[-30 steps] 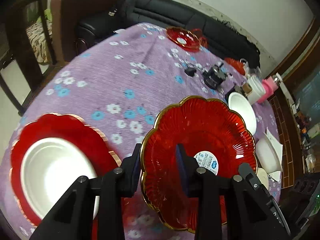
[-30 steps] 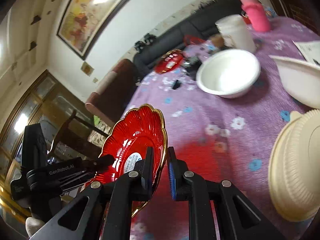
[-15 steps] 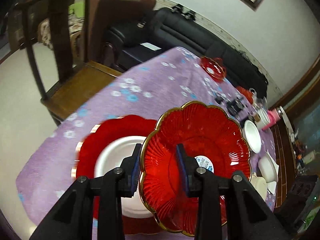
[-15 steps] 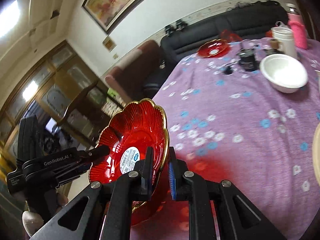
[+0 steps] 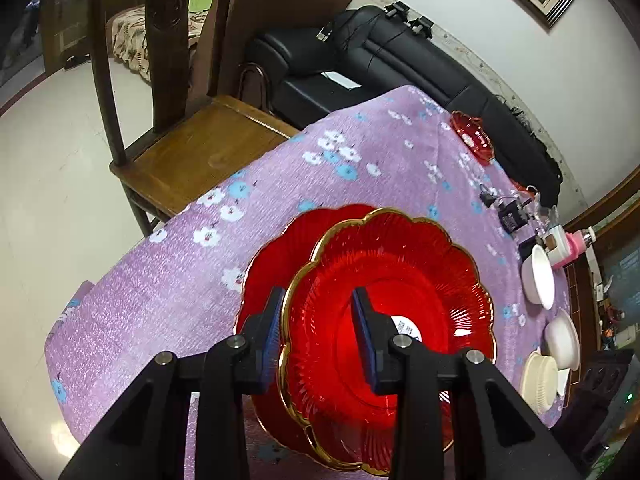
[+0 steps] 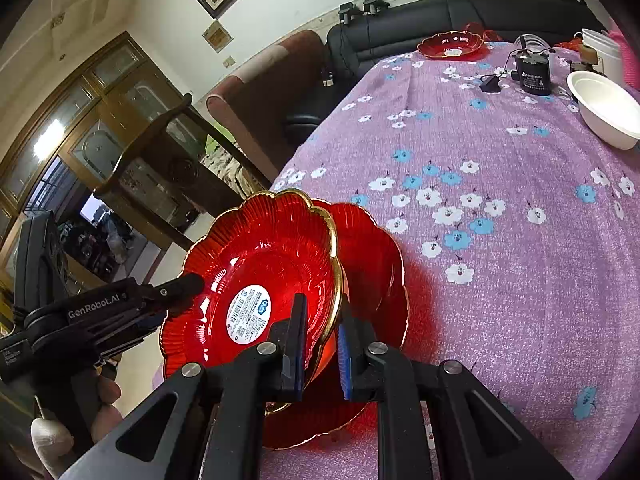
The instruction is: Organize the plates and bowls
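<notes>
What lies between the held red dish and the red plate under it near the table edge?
Nothing shows between them now. The red dish, gripped at its rim by both the left tongs and right tongs, covers most of the red plate, so whatever sits on the plate is hidden.

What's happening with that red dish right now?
Left gripper and right gripper both clamp the red dish's rim. Dish sits tilted above a second red plate. Nothing blocking.
</notes>
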A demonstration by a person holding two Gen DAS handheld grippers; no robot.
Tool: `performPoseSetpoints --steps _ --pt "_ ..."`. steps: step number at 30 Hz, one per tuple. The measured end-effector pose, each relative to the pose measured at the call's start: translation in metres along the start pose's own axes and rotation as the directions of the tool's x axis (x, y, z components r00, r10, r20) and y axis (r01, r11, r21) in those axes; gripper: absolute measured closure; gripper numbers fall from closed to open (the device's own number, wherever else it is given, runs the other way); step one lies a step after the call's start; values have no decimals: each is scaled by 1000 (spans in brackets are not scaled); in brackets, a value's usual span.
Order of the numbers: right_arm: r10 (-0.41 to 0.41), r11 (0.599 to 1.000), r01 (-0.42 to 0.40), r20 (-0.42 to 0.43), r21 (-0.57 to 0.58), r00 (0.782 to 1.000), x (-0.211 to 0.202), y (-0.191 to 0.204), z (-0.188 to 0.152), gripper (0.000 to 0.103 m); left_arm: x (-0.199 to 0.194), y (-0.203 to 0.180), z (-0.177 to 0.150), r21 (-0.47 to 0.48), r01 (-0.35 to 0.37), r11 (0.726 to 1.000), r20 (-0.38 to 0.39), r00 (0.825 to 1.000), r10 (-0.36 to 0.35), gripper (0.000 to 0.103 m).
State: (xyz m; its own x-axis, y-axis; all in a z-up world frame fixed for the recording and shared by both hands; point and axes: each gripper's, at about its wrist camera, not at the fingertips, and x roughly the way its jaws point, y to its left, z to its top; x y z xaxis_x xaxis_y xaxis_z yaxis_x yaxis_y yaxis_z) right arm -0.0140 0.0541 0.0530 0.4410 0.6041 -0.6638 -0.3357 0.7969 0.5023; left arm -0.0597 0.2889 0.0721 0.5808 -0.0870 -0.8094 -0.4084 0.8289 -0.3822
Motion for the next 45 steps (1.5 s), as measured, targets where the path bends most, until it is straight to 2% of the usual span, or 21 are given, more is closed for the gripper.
performPoseSetpoints --steps 7,10,12,16,19,24,28,30,36,43,45 --pt "-4 1000 4 -34 -5 999 9 -2 -2 87 0 3 -5 -27 -20 999 5 1000 20 68" --pt "-17 1000 16 -26 -27 1000 8 1 -2 86 -8 3 -5 -26 -21 999 30 999 21 57" --pt "-28 999 27 -15 -45 1000 6 4 -2 86 -15 5 -5 -30 -23 999 51 998 24 43" --pt "-56 994 57 13 -89 998 -1 11 -2 86 -28 11 -5 -42 -25 999 83 996 28 41" --pt "-75 991 79 41 -107 996 -7 14 -3 81 -37 18 -5 -62 -24 998 101 994 30 40" --pt "-88 988 98 86 -116 992 -21 15 -4 66 -57 30 -10 -98 -12 995 159 987 28 40" --pt "-90 986 107 133 -131 987 -38 17 -4 65 -75 26 -17 -82 -21 996 220 975 38 40" --pt "-90 984 112 155 -137 984 -46 19 -4 63 -86 20 -22 -63 -22 998 257 966 38 34" --pt "-91 985 118 202 -129 975 -69 12 -7 55 -108 -4 -37 10 -36 999 343 939 30 33" --pt "-118 988 138 237 -69 964 -93 -19 -9 54 -130 -46 -61 144 -60 988 446 895 -10 27" --pt "-132 988 148 244 -49 961 -100 -30 -9 54 -132 -59 -69 193 -63 979 457 889 -32 25"
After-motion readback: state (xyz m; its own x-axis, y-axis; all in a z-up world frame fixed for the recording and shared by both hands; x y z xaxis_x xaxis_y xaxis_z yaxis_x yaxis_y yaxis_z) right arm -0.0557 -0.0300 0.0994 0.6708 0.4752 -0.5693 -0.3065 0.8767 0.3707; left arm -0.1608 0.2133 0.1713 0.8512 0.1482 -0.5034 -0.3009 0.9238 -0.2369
